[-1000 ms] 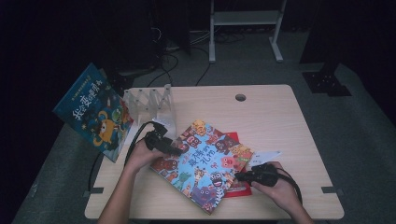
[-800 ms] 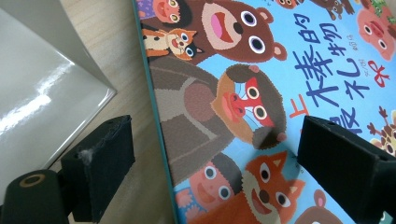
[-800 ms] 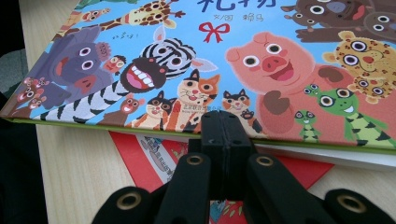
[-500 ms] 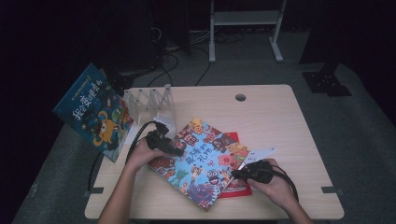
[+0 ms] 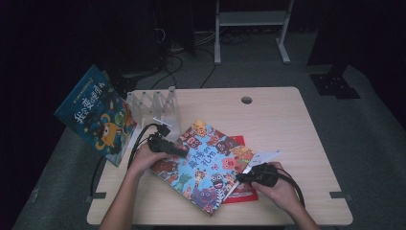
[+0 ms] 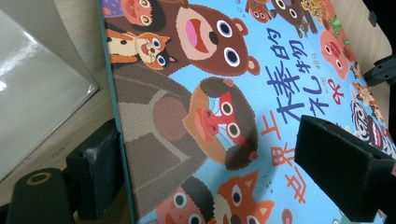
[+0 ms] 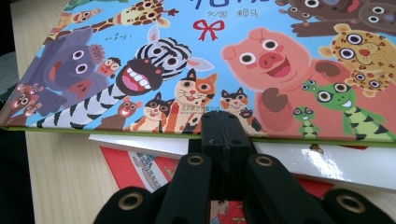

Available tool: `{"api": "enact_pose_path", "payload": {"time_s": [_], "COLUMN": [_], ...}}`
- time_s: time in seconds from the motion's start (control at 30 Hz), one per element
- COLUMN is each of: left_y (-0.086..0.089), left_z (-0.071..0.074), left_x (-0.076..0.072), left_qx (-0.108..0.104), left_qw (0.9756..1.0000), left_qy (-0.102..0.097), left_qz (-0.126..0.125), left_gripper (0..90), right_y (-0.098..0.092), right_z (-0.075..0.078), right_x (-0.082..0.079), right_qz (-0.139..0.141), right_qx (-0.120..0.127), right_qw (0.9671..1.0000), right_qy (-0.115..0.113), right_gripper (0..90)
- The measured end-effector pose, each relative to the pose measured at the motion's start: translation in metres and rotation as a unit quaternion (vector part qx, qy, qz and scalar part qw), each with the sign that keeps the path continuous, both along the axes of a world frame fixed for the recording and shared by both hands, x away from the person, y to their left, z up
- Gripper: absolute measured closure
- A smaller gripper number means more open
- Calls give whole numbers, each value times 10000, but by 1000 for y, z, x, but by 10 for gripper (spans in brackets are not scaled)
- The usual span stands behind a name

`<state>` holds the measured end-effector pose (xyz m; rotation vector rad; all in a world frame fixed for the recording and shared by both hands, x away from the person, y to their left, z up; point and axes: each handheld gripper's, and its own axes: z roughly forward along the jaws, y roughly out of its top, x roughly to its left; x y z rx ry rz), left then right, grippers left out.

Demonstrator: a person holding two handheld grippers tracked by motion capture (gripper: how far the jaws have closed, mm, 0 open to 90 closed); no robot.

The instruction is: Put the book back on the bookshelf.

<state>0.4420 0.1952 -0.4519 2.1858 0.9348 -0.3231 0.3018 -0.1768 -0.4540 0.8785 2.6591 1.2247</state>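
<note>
Little has moved since the earlier frame: both hands hold position, the left tool's [image 5: 184, 154] jaws have just been closing a bit. They straddle the blue animal book's [image 5: 203, 165] edge, one under and one over the cover, pads not pressing. Right tool [image 5: 241, 178] is clenched, tips at the book's near edge. Book lies flat on the pale wood tabletop [image 5: 287, 120], over a red book [image 5: 242, 194]. Clear rack [image 5: 153, 106] behind; second book [image 5: 95, 115] leans at the table's left; dark room, grey floor, cables.
</note>
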Motion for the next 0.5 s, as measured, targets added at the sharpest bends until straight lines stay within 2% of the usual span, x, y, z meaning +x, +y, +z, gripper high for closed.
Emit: {"api": "enact_pose_path", "payload": {"time_s": [0.03, 0.13, 0.23, 0.37, 0.5], "left_y": [0, 1, 0, 1, 3], "left_z": [2, 11, 21, 32, 45], "left_x": [0, -2, -5, -5, -5], "left_qx": [-2, -73, 23, -28, 9], "left_qw": [10000, 9999, 9997, 9997, 9996], "left_qy": [-79, -135, -239, -235, -277], "left_qz": [-11, 28, -29, -12, -62], "left_gripper": [122, 125, 125, 130, 152], "right_y": [0, 1, 1, 2, 4], "right_z": [0, 0, -1, 0, -1], "right_x": [0, 0, 1, 2, 3], "right_qz": [-14, -15, -25, -16, -28], "right_qx": [11, 19, 45, 10, 6], "right_qw": [10000, 10000, 10000, 10000, 10000], "right_qy": [15, -10, 15, -8, -34], "right_gripper": [890, 890, 890, 890, 890]}}
